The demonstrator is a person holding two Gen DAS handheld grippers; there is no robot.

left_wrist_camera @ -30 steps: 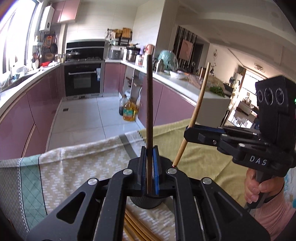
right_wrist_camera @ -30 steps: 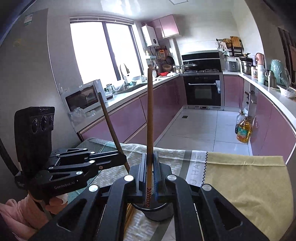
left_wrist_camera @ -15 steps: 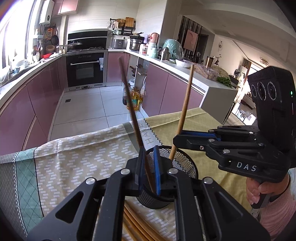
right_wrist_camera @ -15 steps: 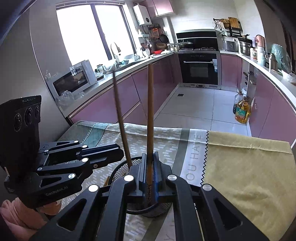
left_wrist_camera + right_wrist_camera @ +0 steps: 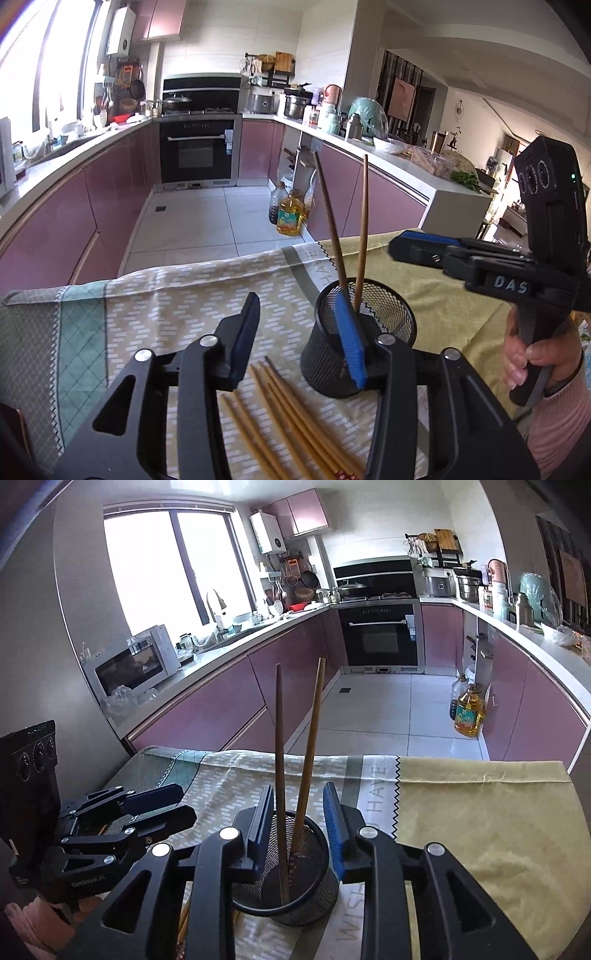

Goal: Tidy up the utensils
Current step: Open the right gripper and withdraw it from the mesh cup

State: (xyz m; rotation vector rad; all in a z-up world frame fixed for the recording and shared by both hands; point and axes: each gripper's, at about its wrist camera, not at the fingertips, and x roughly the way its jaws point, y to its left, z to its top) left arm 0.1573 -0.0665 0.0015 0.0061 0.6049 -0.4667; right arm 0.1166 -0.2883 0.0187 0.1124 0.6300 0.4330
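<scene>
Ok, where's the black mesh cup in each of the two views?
Left wrist view: the mesh cup sits lower centre-right, partly behind the left gripper's right finger, two chopsticks standing in it.
Right wrist view: the cup sits bottom centre, between the right gripper's open fingers.
Shared landmark: the oven on the far wall.

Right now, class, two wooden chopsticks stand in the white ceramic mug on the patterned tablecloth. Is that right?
Not quite: both wooden chopsticks stand in a black wire-mesh cup, not a white ceramic mug. It does sit on the patterned tablecloth, as the right wrist view shows.
</scene>
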